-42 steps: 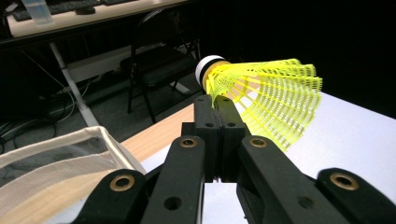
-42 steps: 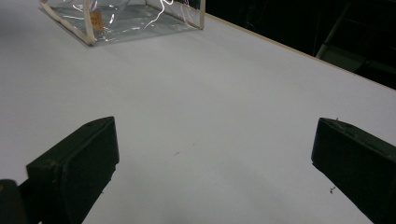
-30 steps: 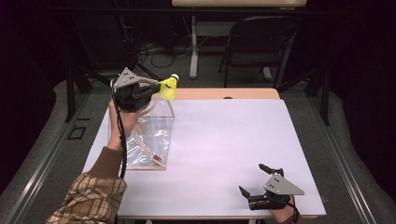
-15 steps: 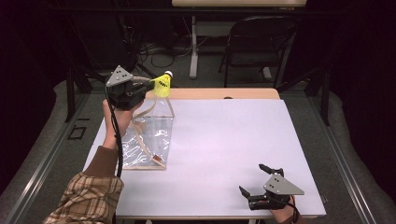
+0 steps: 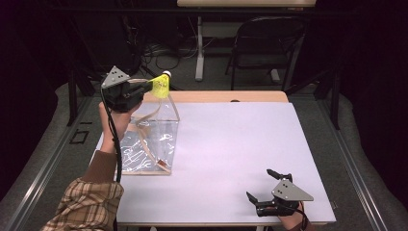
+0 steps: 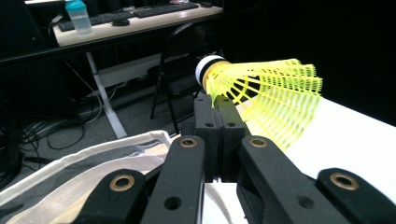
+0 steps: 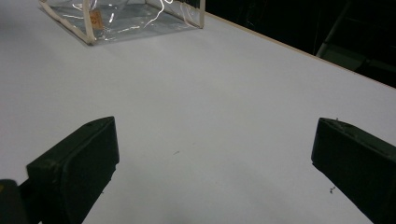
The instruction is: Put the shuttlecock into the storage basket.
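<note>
A yellow mesh shuttlecock (image 5: 161,85) with a white cork tip hangs in the air over the back of a clear plastic bag (image 5: 149,139) with beige trim. My left gripper (image 5: 146,86) is shut on the shuttlecock's skirt near the cork. In the left gripper view the shuttlecock (image 6: 266,100) fans out to the right of the closed jaws of the left gripper (image 6: 217,105), with the bag's open rim (image 6: 93,154) below. My right gripper (image 5: 259,183) rests low at the table's near right, open, with nothing between its jaws. In its own view the right gripper (image 7: 215,149) faces the bag (image 7: 126,18) across bare tabletop.
The white table (image 5: 240,134) has a wooden strip along its far edge. A black folding chair (image 5: 269,43) stands behind it. A farther desk carries a keyboard and a blue-capped bottle (image 6: 79,16). Cables lie on the floor at the back left.
My left gripper has carried the shuttlecock to the left and slightly up above the bag. The right gripper has stayed put.
</note>
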Tool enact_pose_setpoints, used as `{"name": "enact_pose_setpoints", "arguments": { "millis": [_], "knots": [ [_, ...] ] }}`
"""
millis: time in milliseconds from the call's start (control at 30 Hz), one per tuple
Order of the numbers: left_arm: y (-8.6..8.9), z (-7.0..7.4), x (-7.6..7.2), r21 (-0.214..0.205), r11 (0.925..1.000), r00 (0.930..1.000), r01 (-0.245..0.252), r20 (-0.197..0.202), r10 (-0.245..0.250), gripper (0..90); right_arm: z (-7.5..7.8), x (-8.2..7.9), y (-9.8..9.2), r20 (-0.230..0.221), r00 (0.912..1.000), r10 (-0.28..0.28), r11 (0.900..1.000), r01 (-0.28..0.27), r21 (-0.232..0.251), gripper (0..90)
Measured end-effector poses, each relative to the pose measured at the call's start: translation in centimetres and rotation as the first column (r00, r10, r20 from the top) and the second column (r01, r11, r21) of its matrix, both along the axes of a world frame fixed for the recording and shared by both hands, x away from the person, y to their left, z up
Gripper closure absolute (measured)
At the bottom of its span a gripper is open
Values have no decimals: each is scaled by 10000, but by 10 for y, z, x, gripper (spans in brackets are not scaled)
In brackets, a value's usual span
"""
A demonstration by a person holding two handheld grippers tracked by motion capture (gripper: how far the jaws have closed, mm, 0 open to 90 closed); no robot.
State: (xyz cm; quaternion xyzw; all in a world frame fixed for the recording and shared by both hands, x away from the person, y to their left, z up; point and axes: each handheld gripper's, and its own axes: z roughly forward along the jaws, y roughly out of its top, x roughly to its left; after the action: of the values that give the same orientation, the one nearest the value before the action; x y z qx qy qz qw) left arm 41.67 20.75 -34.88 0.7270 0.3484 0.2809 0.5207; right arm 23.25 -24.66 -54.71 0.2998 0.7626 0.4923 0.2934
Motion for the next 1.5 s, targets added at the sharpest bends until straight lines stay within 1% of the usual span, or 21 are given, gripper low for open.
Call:
{"name": "enact_pose_setpoints", "arguments": {
  "millis": [300, 833, 1200, 1500],
  "knots": [
    [10, 2, -1, -24, 9997, 9997, -234, 49, 234, 900, 0, 0, 0, -6, 10000, -2, 10000, 2, -19, 1],
    [21, 4, -4, -48, 9987, 9986, -509, 130, 510, 900, 0, 0, 0, 11, 10000, 1, 10000, -1, -48, 1],
    [30, 4, -6, -62, 9974, 9973, -717, 142, 718, 900, 0, 0, 0, 12, 10000, -4, 10000, 4, -52, 1],
    [34, 2, -7, -27, 9967, 9966, -817, 76, 817, 900, 0, 0, 0, 14, 10000, -10, 10000, 10, -56, 1]
  ]
}}
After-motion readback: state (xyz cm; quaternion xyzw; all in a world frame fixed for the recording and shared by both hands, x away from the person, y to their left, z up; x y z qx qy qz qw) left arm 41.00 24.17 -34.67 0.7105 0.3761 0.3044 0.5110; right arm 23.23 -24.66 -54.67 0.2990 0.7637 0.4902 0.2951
